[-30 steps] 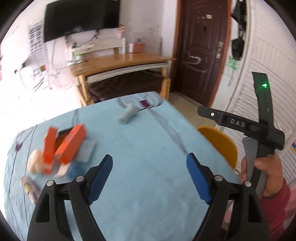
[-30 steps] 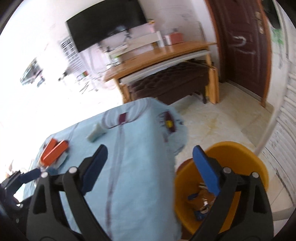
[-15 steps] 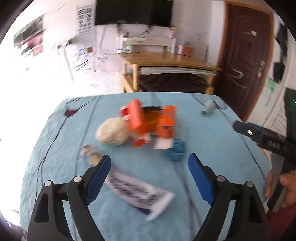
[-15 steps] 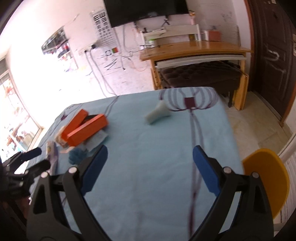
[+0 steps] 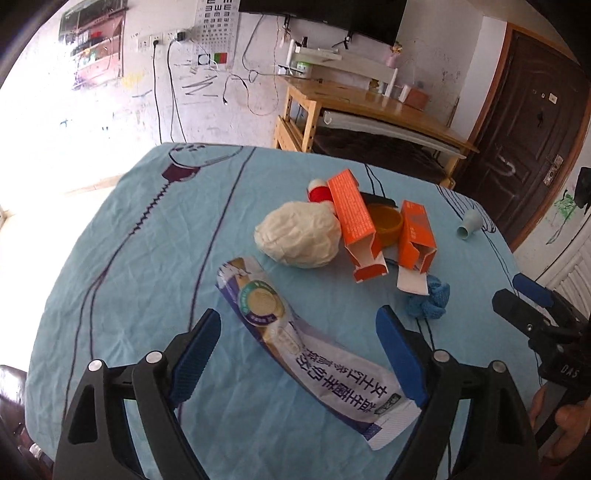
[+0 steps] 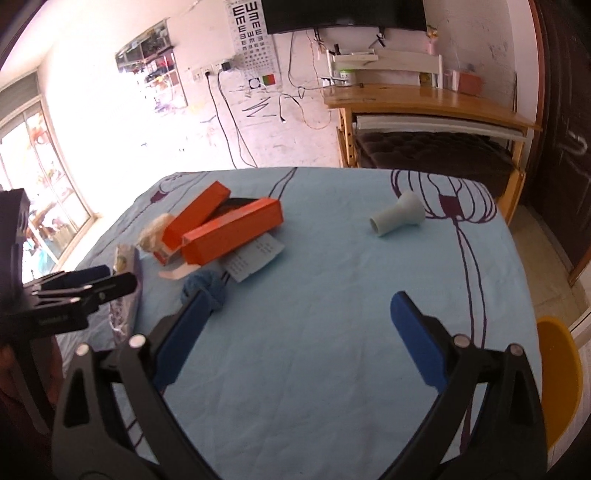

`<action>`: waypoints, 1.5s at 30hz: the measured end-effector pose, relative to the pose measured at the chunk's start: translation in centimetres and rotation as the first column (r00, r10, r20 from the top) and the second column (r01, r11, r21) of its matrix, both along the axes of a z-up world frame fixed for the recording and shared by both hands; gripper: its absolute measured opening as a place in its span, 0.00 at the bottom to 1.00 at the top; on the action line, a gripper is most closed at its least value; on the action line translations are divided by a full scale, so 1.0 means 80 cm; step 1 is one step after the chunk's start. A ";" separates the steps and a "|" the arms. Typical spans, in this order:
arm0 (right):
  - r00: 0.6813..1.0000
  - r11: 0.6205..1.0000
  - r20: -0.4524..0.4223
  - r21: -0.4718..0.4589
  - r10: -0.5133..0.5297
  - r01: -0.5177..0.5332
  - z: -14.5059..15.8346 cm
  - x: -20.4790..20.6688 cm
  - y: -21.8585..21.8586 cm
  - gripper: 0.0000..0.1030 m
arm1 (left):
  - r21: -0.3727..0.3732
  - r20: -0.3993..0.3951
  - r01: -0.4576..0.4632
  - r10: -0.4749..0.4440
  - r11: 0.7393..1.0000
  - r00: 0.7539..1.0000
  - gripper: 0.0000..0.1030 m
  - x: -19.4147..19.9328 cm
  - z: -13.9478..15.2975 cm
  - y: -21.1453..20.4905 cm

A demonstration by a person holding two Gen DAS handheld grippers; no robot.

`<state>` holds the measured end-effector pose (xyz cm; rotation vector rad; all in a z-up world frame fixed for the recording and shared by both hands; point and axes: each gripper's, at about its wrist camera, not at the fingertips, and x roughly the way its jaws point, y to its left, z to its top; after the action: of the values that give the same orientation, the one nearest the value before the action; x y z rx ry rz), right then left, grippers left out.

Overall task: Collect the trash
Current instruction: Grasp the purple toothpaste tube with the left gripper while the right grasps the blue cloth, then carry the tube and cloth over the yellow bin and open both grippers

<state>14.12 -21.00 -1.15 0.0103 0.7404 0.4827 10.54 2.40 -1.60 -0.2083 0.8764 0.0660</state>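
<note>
Left hand-held gripper agape over wrapper — not touching

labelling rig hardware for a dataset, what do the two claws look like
Both match: the left claw and right claw have black angular frames with triangular cut-outs, silver pivot bolts and ribbed blue fingertips. From the left wrist view, the right claw's body shows white "DAS" lettering, held by a bare hand.

Left wrist view close above the blue tablecloth, right wrist view alongside, both facing the eye chart, sharing the orange boxes.
</note>
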 end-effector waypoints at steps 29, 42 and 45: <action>0.978 0.965 -0.081 -0.163 0.194 -0.205 -0.016 0.000 0.118 0.37 | -0.067 -0.006 0.010 -0.010 0.998 1.000 0.16 -0.008 -0.011 0.034; 0.995 0.986 0.006 -0.134 0.096 -0.094 0.011 -0.018 0.050 0.29 | -0.060 0.076 0.031 -0.026 0.998 0.997 0.16 -0.030 0.029 0.027; 0.999 0.994 0.042 -0.109 0.034 -0.030 0.029 -0.018 0.011 0.29 | -0.039 0.120 0.055 -0.050 0.998 0.992 0.16 -0.035 0.054 0.013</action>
<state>12.71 -20.11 1.18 -0.1130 0.7239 0.4714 7.76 3.41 2.75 -0.2262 0.7648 -0.0141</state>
